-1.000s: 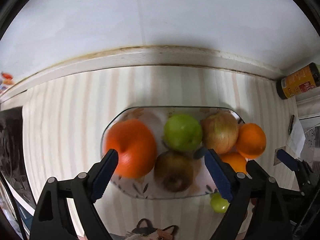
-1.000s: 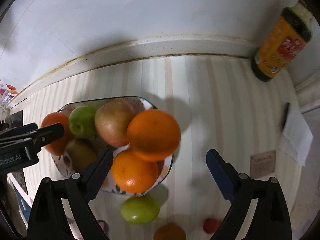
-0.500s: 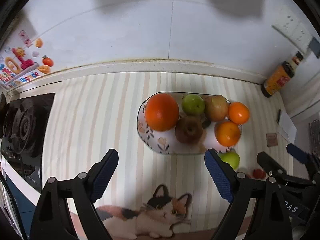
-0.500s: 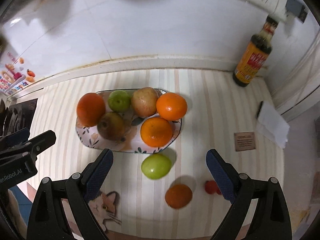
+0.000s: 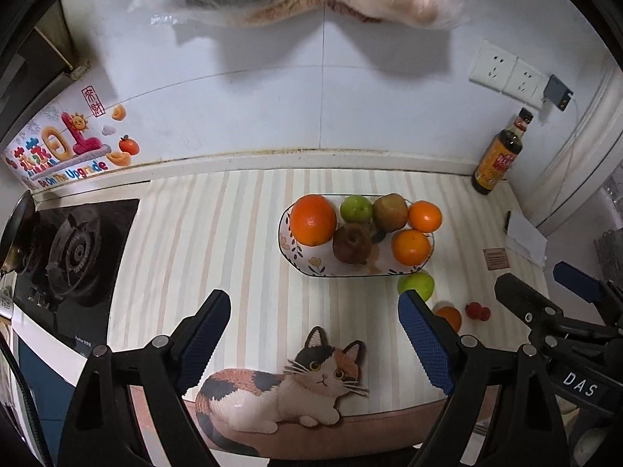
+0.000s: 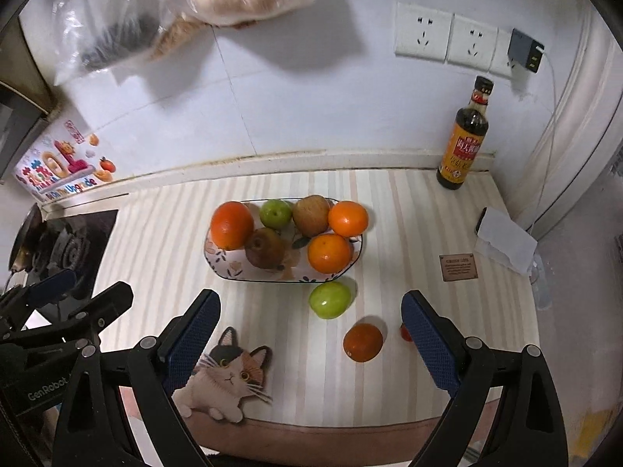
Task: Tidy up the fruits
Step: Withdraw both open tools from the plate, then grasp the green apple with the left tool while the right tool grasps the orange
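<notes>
**Both grippers empty above the fruit plate, three pieces left on the counter**

Left wrist view: I looked down steeply at a striped counter mat. My left gripper was released, its blue pads wide apart with nothing between them. Beyond it sat the flowered plate, holding a large orange, a green apple, two brownish fruits and two smaller oranges. Just off the plate's near right rim lay a loose green apple, and nearer me a small orange, partly hidden by a pad, with a small red fruit beside it. The right gripper's arm crossed the lower right corner.

Right wrist view: My right gripper was likewise released and empty. The loose green apple lay just beside the plate, the small orange nearer, the red fruit half behind my right pad. A sauce bottle stood well apart by the wall.

I judged the step in hand was fetching a loose piece. To do it well, I would drop the right gripper straight over the green apple, close across its widest part, and set it on the plate's bare near-left patch so nothing rolled.
</notes>
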A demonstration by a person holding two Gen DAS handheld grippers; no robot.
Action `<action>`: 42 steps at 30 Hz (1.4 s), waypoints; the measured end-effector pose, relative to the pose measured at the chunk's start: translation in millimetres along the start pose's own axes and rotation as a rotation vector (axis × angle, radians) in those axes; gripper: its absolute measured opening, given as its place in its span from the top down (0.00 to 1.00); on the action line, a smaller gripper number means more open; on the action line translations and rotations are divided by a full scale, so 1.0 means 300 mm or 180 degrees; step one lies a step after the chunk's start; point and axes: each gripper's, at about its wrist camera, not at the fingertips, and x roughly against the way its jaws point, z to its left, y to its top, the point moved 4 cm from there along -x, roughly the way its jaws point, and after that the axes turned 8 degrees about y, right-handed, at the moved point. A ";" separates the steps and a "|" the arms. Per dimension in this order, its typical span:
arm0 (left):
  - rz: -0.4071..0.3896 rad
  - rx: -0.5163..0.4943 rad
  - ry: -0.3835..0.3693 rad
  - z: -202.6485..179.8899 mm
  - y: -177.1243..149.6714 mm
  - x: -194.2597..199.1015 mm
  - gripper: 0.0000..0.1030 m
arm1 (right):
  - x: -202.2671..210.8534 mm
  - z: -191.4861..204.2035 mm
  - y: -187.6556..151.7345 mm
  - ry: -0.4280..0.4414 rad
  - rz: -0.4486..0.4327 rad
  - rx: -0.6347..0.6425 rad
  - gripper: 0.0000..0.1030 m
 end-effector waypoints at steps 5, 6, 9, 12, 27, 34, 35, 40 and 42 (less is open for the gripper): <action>-0.0110 -0.0020 0.0031 0.015 -0.008 0.070 0.14 | 0.084 0.026 -0.015 0.0003 -0.0105 0.0021 0.07; -0.0118 -0.0013 0.0034 0.021 -0.011 0.081 0.14 | 0.100 0.031 -0.017 0.0012 -0.0118 0.0019 0.07; -0.0131 0.0004 0.0022 0.034 -0.020 0.105 0.14 | 0.129 0.040 -0.020 0.0023 -0.0154 0.0013 0.07; -0.0118 0.0018 0.0020 0.044 -0.025 0.113 0.14 | 0.140 0.047 -0.023 0.0061 -0.0150 -0.0006 0.07; 0.0418 -0.0007 -0.0009 -0.016 -0.060 -0.082 0.14 | -0.038 -0.054 -0.066 0.0151 0.0167 -0.0238 0.06; 0.0739 -0.0277 -0.0040 -0.158 -0.068 -0.284 0.04 | -0.247 -0.324 -0.143 0.0249 0.0522 -0.0891 0.06; 0.0796 -0.0320 -0.0086 -0.188 -0.072 -0.319 0.04 | -0.281 -0.359 -0.162 0.0279 0.0582 -0.0983 0.06; 0.0989 -0.0480 -0.0115 -0.299 -0.083 -0.453 0.04 | -0.472 -0.491 -0.283 0.0436 0.0910 -0.1391 0.06; 0.1052 -0.0511 -0.0124 -0.326 -0.080 -0.491 0.04 | -0.540 -0.505 -0.319 0.0557 0.0999 -0.1493 0.06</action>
